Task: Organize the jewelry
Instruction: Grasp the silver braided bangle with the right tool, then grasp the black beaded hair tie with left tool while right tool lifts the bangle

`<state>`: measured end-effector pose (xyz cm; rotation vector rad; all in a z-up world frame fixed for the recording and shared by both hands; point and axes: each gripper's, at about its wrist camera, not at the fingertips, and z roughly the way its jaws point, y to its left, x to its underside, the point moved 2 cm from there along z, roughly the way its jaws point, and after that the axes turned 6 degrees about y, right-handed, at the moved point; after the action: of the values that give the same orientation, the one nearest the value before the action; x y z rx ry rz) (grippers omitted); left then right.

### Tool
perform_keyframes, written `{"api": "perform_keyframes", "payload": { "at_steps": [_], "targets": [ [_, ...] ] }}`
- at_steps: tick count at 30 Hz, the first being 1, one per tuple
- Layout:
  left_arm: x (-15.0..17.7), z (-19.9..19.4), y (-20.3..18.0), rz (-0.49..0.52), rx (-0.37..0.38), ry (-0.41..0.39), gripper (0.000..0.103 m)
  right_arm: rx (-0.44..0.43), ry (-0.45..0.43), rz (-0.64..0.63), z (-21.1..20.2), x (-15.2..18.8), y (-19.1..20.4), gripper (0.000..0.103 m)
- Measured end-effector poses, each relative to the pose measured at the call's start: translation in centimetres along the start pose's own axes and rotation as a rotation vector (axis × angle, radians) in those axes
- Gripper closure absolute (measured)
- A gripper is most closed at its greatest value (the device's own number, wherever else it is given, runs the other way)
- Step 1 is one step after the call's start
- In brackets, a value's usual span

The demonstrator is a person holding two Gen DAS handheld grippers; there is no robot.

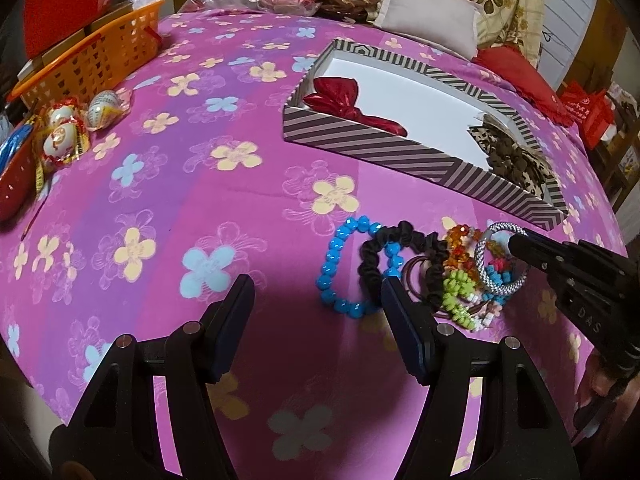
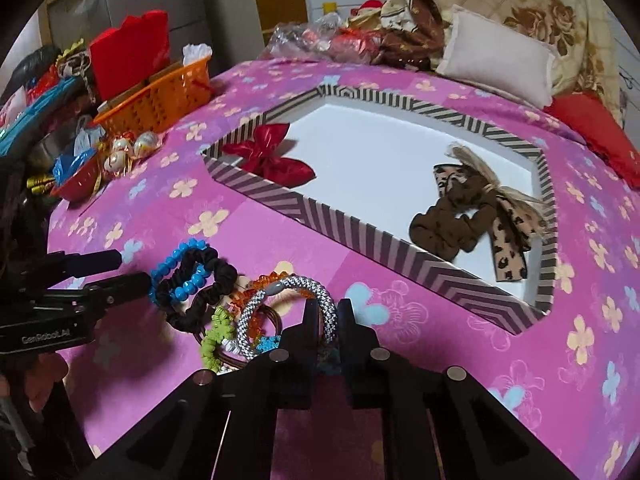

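A pile of jewelry lies on the pink flowered cloth: a blue bead bracelet (image 1: 340, 264), a black scrunchie (image 1: 400, 256), a green bead piece (image 1: 460, 292), an orange bead bracelet (image 1: 460, 244) and a silver woven bangle (image 1: 496, 264). My right gripper (image 2: 328, 312) is shut on the silver woven bangle (image 2: 288, 304); it also shows in the left wrist view (image 1: 516, 246). My left gripper (image 1: 316, 292) is open and empty, just left of the pile. The striped box (image 1: 400, 156) holds a red bow (image 1: 352, 104) and a leopard bow (image 1: 516, 160).
An orange basket (image 1: 92, 56) and wrapped eggs (image 1: 68, 128) sit at the far left. A white pillow (image 1: 428, 8), a red cushion (image 1: 524, 80) and bags lie behind the box. In the right wrist view the left gripper (image 2: 108, 272) is beside the blue bracelet (image 2: 180, 276).
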<state>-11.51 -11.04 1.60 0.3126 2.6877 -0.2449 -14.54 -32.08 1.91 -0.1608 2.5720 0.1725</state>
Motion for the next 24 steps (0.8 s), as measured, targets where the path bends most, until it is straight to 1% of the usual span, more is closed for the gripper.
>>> {"api": "perform_keyframes", "payload": {
  "at_steps": [4, 8, 10, 11, 12, 13, 14, 15, 16, 17, 18, 19, 20, 24],
  "targets": [
    [-0.6, 0.3, -1.0, 0.023, 0.018, -0.005, 0.037, -0.011, -0.029, 0.041, -0.7, 0.1, -0.5, 0.095],
    [-1.3, 0.8, -2.1, 0.068, 0.022, -0.005, 0.037, -0.017, -0.033, 0.067, -1.0, 0.4, -1.1, 0.095],
    [-1.6, 1.2, -2.5, 0.095, 0.026, 0.003, 0.045, -0.018, -0.036, 0.076, -1.1, 0.5, -1.3, 0.095],
    [-1.7, 1.6, -2.8, 0.107, 0.027, 0.014, 0.055, -0.019, -0.038, 0.078, -1.2, 0.6, -1.4, 0.095],
    [-1.8, 2.0, -3.0, 0.117, 0.033, 0.027, 0.061, -0.021, -0.04, 0.081, -1.3, 0.7, -1.5, 0.095],
    [-1.9, 2.1, -3.1, 0.125, 0.037, 0.028, 0.063, -0.023, -0.042, 0.083, -1.4, 0.7, -1.6, 0.095],
    [-1.9, 2.2, -3.2, 0.133, 0.027, 0.019, 0.069, -0.024, -0.045, 0.085, -1.5, 0.7, -1.6, 0.095],
    [-2.1, 2.2, -3.4, 0.144, 0.013, 0.014, 0.076, -0.025, -0.047, 0.086, -1.5, 0.7, -1.7, 0.095],
    [-2.1, 2.3, -3.5, 0.149, 0.013, 0.015, 0.081, -0.029, -0.049, 0.087, -1.6, 0.7, -1.6, 0.095],
    [-2.2, 2.4, -3.5, 0.154, 0.026, 0.022, 0.089, -0.031, -0.05, 0.089, -1.6, 0.7, -1.7, 0.095],
    [-2.2, 2.5, -3.5, 0.152, 0.04, 0.027, 0.093, -0.033, -0.051, 0.089, -1.6, 0.8, -1.6, 0.095],
    [-2.1, 2.5, -3.5, 0.152, 0.048, 0.027, 0.094, -0.035, -0.052, 0.089, -1.6, 0.8, -1.6, 0.095],
    [-2.1, 2.4, -3.4, 0.158, 0.053, 0.025, 0.099, -0.037, -0.052, 0.089, -1.6, 0.8, -1.5, 0.095],
    [-1.7, 1.7, -3.1, 0.16, 0.087, 0.011, 0.102, -0.039, -0.052, 0.089, -1.6, 0.9, -1.4, 0.095]
  ]
}}
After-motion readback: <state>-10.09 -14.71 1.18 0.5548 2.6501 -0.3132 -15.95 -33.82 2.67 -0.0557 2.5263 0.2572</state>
